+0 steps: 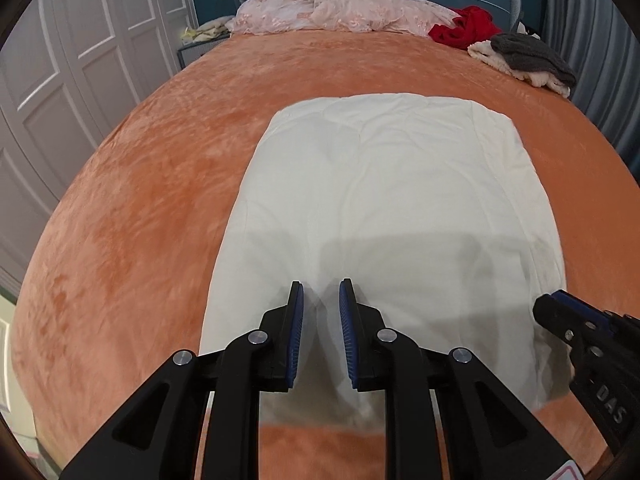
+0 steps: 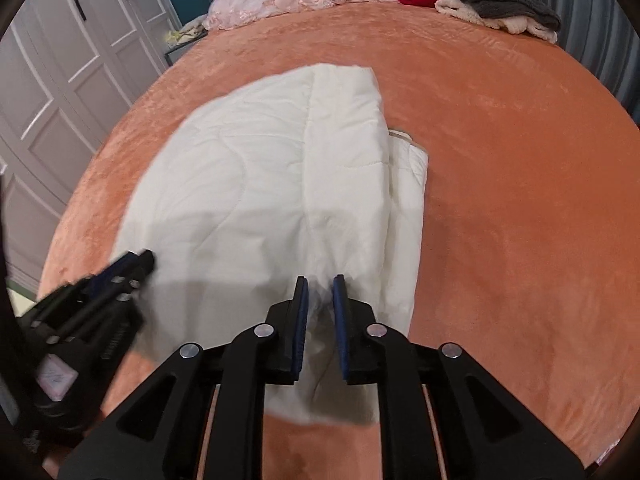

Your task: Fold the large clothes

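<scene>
A white quilted garment (image 1: pixel 384 200) lies folded into a long rectangle on the orange bed cover (image 1: pixel 152 184); it also shows in the right wrist view (image 2: pixel 264 184). My left gripper (image 1: pixel 321 292) hovers over its near end with jaws slightly apart and cloth showing between them. My right gripper (image 2: pixel 321 286) sits over the near right part of the garment, jaws a little apart, white cloth between them. Each gripper appears in the other view, the right one (image 1: pixel 560 312) and the left one (image 2: pixel 132 268). Whether either pinches cloth is unclear.
At the head of the bed lie a pink lace cover (image 1: pixel 336 12), a red garment (image 1: pixel 464 26) and a grey and cream pile (image 1: pixel 524 58). White wardrobe doors (image 1: pixel 60 60) stand to the left. A grey curtain (image 1: pixel 592 40) hangs at right.
</scene>
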Tool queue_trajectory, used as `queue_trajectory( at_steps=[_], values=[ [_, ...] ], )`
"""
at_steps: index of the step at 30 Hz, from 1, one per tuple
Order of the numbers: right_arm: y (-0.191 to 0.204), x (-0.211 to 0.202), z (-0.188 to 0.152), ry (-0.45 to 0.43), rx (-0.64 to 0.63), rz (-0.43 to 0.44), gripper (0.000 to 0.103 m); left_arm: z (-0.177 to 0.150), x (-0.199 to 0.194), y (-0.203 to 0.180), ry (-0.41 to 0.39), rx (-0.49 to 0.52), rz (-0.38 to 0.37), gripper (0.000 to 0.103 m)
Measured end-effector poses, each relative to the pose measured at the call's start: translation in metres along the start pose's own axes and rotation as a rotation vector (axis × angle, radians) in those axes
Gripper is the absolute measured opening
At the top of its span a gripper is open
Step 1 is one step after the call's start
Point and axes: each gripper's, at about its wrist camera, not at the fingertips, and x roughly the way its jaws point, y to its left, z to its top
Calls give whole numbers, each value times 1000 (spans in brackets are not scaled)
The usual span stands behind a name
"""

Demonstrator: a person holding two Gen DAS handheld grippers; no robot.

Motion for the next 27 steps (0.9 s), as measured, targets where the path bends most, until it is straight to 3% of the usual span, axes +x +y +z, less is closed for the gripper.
queue_trajectory(
  at_steps=[3,9,15,17,19,23,27],
  values=[
    [0,-9,-18,5,-21,-18,15,-12,-12,3,11,-9,-8,18],
    [-4,10,-51,92,-39,-41,14,-32,-20,1,43,-21,-4,18],
    [4,-35,-59,48,-61,-40,15,-50,-43,3,60,-21,-7,18],
    [4,-53,-64,23,-67,-41,25,-58,-53,5,59,-36,-16,18],
    [4,-66,-70,0,-67,-43,41,-67,-62,6,55,-39,-15,18],
    [6,-92,-86,-54,-84,-48,53,-85,-78,2,55,-34,-11,19],
    [13,-105,-104,-97,-112,-70,63,-101,-93,-3,31,-24,11,32]
  ],
)
